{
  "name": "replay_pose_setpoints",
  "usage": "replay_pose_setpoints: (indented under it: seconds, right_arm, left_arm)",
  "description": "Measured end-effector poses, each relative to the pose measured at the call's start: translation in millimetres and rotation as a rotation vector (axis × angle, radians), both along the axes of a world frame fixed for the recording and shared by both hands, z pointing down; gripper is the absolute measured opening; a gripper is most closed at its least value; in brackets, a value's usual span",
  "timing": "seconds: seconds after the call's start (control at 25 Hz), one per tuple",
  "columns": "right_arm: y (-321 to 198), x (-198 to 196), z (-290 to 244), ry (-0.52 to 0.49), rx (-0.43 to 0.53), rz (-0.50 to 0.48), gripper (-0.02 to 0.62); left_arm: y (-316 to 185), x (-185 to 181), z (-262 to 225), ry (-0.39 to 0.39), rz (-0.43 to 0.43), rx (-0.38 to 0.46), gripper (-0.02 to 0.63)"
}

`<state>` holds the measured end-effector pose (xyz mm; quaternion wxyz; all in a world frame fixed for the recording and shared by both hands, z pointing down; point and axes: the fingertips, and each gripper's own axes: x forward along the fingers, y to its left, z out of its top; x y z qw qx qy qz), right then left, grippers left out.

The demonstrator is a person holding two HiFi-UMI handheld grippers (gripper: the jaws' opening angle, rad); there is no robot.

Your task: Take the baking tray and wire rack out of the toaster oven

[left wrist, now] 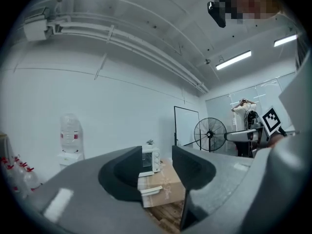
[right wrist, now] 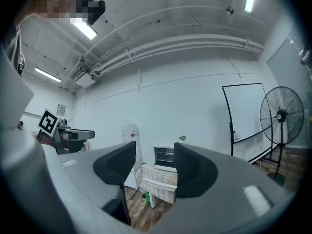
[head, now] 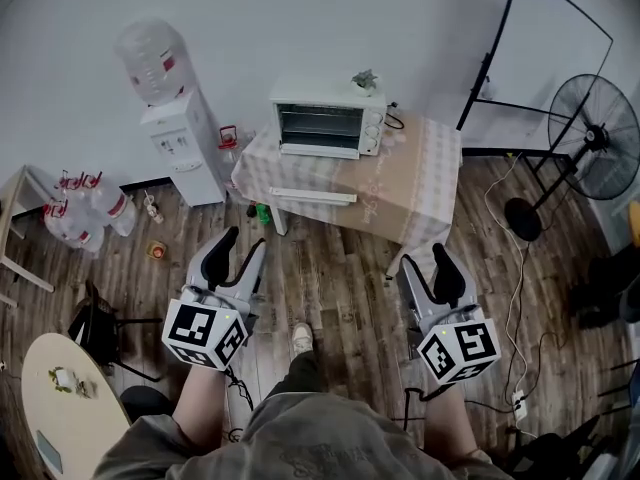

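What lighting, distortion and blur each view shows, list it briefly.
Head view: dim, even light, dark corners, toaster oven sharp. Left gripper view: fisheye circle, glaring ceiling strip light, left gripper soft up close. Right gripper view: same fisheye, black corners, whiteboard edges bowed.

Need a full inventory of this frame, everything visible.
oven: 1, white, on table
plant: 1, small, greenish, on top of oven
table: 1, checked beige cloth, by wall
water dispenser: 1, white, left of table, bottle on top
jugs: several, clear with red caps, floor at far left
fan: 1, black, right of table
board stand: 1, black frame, behind table at right
round table: 1, beige, lower left
shoe: 1, pale, on floor
left tool: grey, open, empty
right tool: grey, open, empty
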<state>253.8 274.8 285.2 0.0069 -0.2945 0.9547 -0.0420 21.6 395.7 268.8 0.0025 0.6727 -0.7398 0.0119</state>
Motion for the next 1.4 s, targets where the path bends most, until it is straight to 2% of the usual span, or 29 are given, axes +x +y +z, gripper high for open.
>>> replay_pose_setpoints:
  seconds: [0.6, 0.88, 1.16, 1.4]
  right_arm:
    - [-156, -135, 30, 0.03, -0.135, 0.063, 0.25]
    - [-204, -193, 61, -0.065, -0.309, 0.052, 0.249]
    - [-240, -224, 91, -0.211, -0.494, 0.053, 0.247]
    - [-276, -243, 121, -0.299, -0.615, 0.059, 0.244]
  left_arm:
    - [-150, -154, 23, 0.11, 0.029, -0.049, 0.181]
    - [-199, -217, 44, 0.249, 0.033, -0.038, 0.181]
    - [-241, -240, 69, 0.452, 0.083, -0.003, 0.181]
    - [-277, -257, 96, 0.587, 0.064, 0.006, 0.181]
